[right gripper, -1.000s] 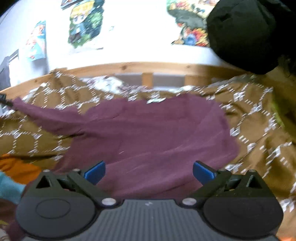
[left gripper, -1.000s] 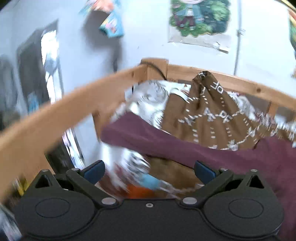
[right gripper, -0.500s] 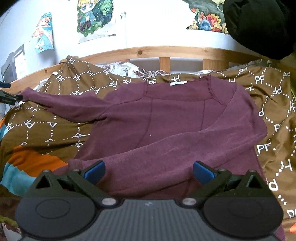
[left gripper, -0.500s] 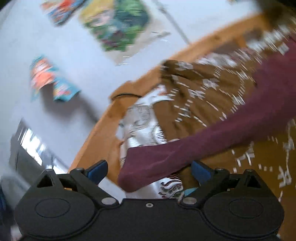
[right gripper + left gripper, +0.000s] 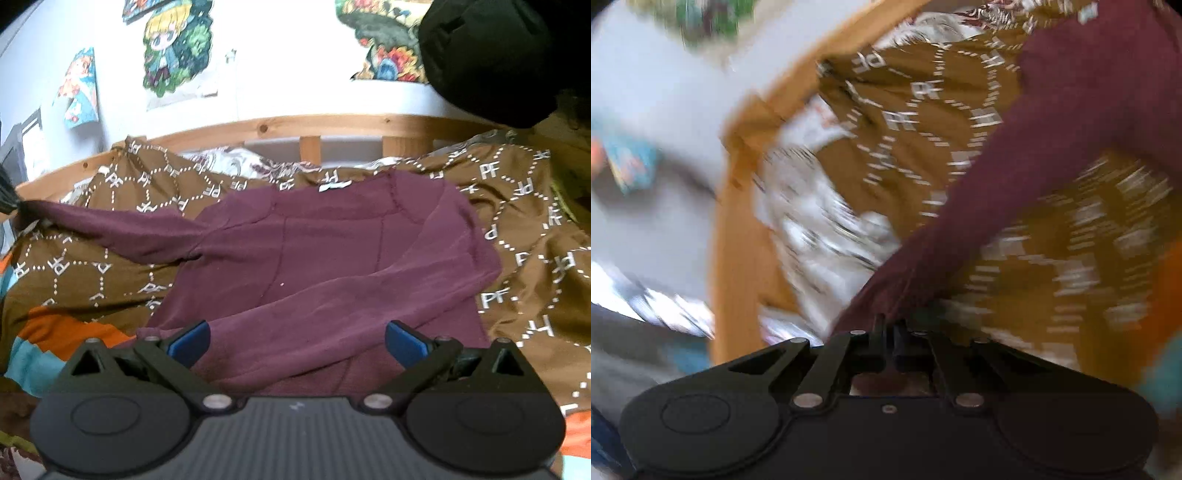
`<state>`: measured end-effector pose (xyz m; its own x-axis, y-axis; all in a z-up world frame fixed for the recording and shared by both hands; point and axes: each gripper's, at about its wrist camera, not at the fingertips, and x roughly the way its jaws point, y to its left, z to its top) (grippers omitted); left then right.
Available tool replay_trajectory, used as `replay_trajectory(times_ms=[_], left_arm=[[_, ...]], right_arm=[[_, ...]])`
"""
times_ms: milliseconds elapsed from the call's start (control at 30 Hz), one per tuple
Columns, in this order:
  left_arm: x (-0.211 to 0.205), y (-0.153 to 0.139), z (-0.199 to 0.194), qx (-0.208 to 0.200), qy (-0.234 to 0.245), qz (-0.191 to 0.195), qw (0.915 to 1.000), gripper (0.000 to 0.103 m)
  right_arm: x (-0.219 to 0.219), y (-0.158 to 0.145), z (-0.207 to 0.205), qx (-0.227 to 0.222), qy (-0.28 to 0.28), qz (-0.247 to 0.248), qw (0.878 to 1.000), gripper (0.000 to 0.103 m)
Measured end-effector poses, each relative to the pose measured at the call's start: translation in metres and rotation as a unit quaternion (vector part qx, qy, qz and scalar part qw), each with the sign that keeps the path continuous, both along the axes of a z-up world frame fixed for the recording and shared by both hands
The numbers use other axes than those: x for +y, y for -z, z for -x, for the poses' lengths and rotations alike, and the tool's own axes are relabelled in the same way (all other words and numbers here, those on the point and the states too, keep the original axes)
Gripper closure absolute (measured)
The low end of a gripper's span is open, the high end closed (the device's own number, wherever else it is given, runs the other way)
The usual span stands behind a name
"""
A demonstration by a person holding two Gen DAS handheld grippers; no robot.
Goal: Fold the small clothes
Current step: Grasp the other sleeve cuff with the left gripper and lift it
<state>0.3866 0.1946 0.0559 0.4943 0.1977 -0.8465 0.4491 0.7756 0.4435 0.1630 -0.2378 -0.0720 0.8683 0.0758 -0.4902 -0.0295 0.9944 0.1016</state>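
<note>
A maroon long-sleeved sweater (image 5: 332, 258) lies spread on a brown patterned blanket (image 5: 517, 221), its white neck label at the far side. One sleeve is folded across the body. The other sleeve (image 5: 110, 225) stretches out to the left. My left gripper (image 5: 888, 325) is shut on the cuff of that sleeve (image 5: 1015, 177), and the cuff bunches at its fingertips; the left wrist view is heavily blurred. That gripper (image 5: 7, 195) also shows at the left edge of the right wrist view. My right gripper (image 5: 295, 336) hangs open over the sweater's near hem, with nothing between its fingers.
A wooden bed rail (image 5: 295, 125) runs behind the blanket and curves round the left corner (image 5: 738, 221). A white printed sheet (image 5: 820, 221) shows at that corner. Posters (image 5: 173, 48) hang on the wall. A black bulky thing (image 5: 487, 55) hangs at the top right. Orange and teal fabric (image 5: 55, 332) lies near left.
The left gripper's jaws have gone from wide open to shut on the sleeve cuff, and the gripper has rolled and risen with it. The right gripper has shifted slightly over the sweater, jaws still open.
</note>
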Motion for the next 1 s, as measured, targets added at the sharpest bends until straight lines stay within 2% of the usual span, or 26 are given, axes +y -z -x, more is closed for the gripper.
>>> replay_trajectory(times_ms=[33,67,100,133,167,233,367,533,667,800,900,1000], left_arm=[[-0.001,-0.012,0.001,0.038,-0.034,0.042,0.9978,0.101],[-0.002,-0.023,0.001,0.082,-0.071,0.092,0.9899,0.101],[-0.003,-0.031,0.002,0.112,-0.095,0.138,0.9796,0.101],[-0.005,-0.039,0.004,0.134,-0.118,0.192,0.9650,0.101],[-0.007,-0.044,0.006,0.146,-0.132,0.230,0.9530,0.101],[-0.019,-0.049,0.014,0.159,-0.138,0.278,0.9372,0.101],[-0.056,-0.051,0.028,0.174,-0.132,0.323,0.9208,0.101],[-0.127,-0.057,0.033,0.199,-0.089,0.351,0.9106,0.101],[-0.195,-0.052,0.031,0.220,-0.040,0.344,0.9122,0.101],[-0.261,-0.021,0.016,0.241,-0.016,0.346,0.9067,0.101],[-0.306,0.009,0.014,0.237,0.005,0.341,0.9098,0.098],[-0.338,0.043,0.010,0.253,0.025,0.331,0.9090,0.081]], right_arm=[[-0.002,-0.002,0.004,-0.005,0.003,-0.003,1.000,0.001],[-0.005,-0.003,0.009,-0.010,0.007,-0.007,1.000,0.001],[-0.007,-0.005,0.012,-0.014,0.009,-0.009,1.000,0.001],[-0.009,-0.006,0.016,-0.018,0.010,-0.012,1.000,0.001],[-0.012,-0.008,0.020,-0.023,0.010,-0.016,1.000,0.001],[-0.014,-0.010,0.027,-0.031,0.008,-0.020,0.999,0.001],[-0.017,-0.013,0.036,-0.039,-0.013,-0.043,0.998,0.001],[-0.021,-0.026,0.041,-0.056,-0.022,-0.059,0.996,0.001],[-0.036,-0.035,0.044,-0.065,-0.042,-0.100,0.992,0.001],[-0.055,-0.038,0.048,-0.044,-0.034,-0.080,0.995,0.001],[-0.073,-0.036,0.057,-0.025,-0.004,-0.059,0.998,0.001],[-0.093,-0.028,0.063,-0.015,0.021,-0.084,0.996,0.001]])
